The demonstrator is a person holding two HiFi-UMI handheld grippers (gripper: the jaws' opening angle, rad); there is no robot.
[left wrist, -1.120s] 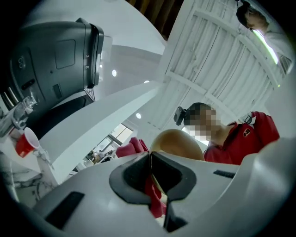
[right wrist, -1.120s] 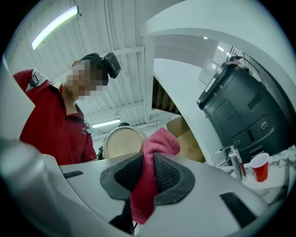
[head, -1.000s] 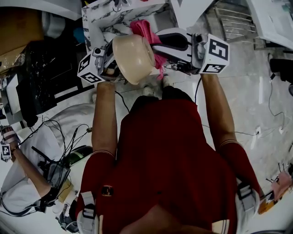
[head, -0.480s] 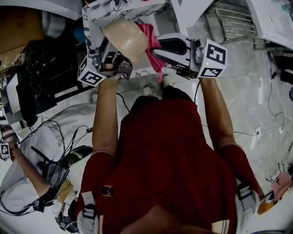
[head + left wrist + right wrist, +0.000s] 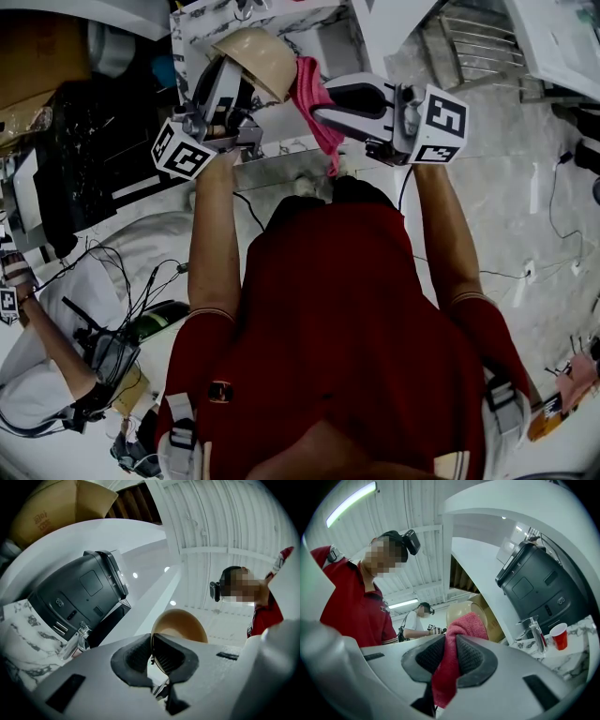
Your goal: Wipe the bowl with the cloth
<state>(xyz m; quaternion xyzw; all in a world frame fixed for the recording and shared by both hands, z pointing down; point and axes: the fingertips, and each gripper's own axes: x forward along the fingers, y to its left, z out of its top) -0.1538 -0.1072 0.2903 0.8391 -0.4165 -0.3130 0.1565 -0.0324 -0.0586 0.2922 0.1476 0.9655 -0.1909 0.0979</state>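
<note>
Bowl: tan, off the surface, tilted, at the far middle of the head view over the marbled counter. Left gripper has it by the rim. The left gripper view shows its jaws nearly together with the thin wall of the bowl pinched edge-on between the pads, left gripper pointing upward toward the ceiling. The head view doesn't show that pinch, only the gripper body running up to the bowl.

Cloth: pink, just right of the bowl, top edge against the bowl's right side, rest hanging down toward the near side. Right gripper holds it. In the right gripper view the cloth is bunched between the pads and the jaws are closed on it. A fold stands above the right gripper and a tail drops below. Same view puts the bowl directly behind the fold; actual contact can't be confirmed from there.

Only in the gripper views:
- dark appliance, also
- faucet
- red cup on the counter, right of the faucet

Cardboard box is far left in the left gripper view.

Second person in white is near left in the head view and small behind the bowl in the right gripper view.
</note>
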